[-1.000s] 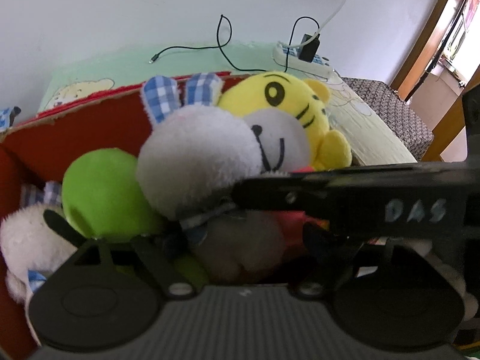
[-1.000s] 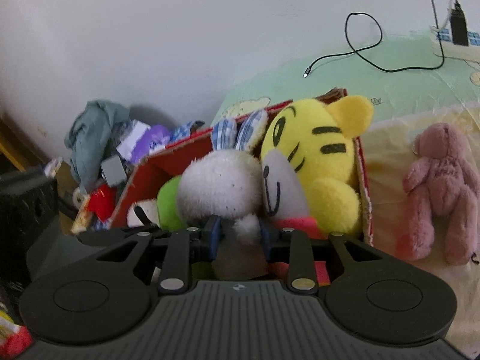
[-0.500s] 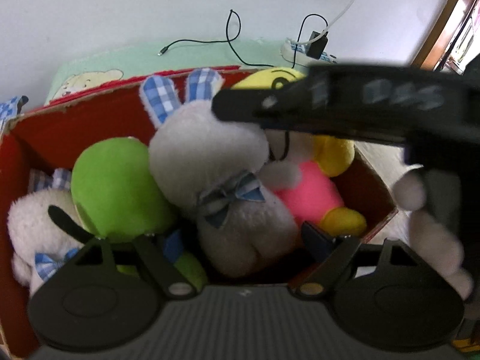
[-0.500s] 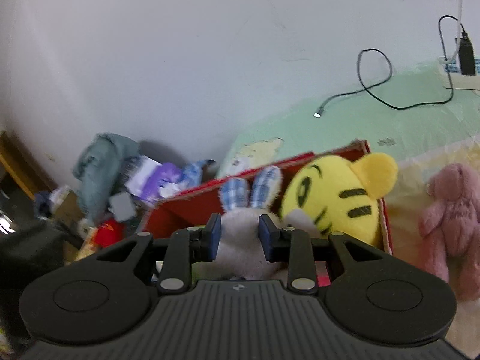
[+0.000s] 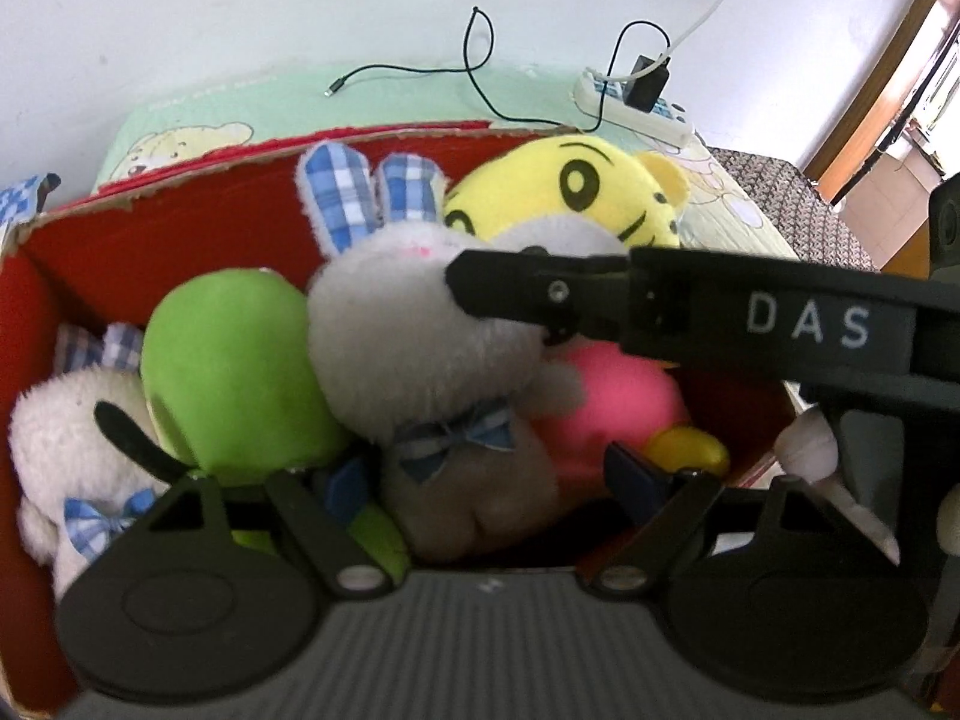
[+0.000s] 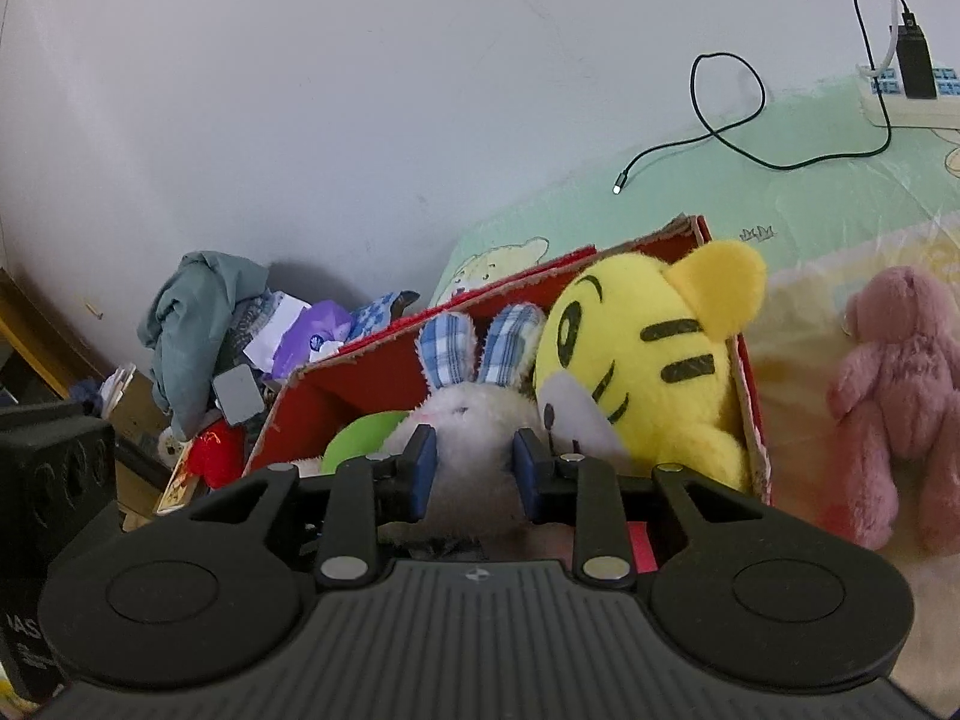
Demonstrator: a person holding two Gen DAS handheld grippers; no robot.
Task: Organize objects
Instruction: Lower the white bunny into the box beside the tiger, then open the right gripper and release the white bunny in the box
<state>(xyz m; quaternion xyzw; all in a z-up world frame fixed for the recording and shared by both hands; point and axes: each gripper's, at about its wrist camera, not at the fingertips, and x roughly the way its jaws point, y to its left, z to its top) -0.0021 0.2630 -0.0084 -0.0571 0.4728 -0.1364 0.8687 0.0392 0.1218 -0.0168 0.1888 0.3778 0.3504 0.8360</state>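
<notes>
A red cardboard box [image 5: 150, 240] [image 6: 360, 378] on the bed holds several plush toys. They are a white dog [image 5: 66, 420], a green toy [image 5: 234, 372], a grey rabbit [image 5: 408, 348] [image 6: 474, 414] with blue plaid ears, and a yellow tiger [image 5: 576, 192] [image 6: 648, 354] with a pink body. My left gripper [image 5: 486, 480] is open, its blue pads on either side of the rabbit's body without touching it. My right gripper [image 6: 472, 468] [image 5: 465, 282] reaches in from the right. Its jaws are closing on the fur of the rabbit's head, which fills the gap between the pads.
A pink teddy [image 6: 894, 396] lies on the bed to the right of the box. A power strip [image 5: 636, 102] and a black cable [image 6: 720, 132] lie near the wall. Clothes and clutter [image 6: 198, 324] are piled to the left of the box. A door frame [image 5: 888, 60] stands at the far right.
My right gripper lifted up out of the box, then came back down onto the rabbit's head with its jaws a little narrower. The left gripper has stayed over the rabbit's body.
</notes>
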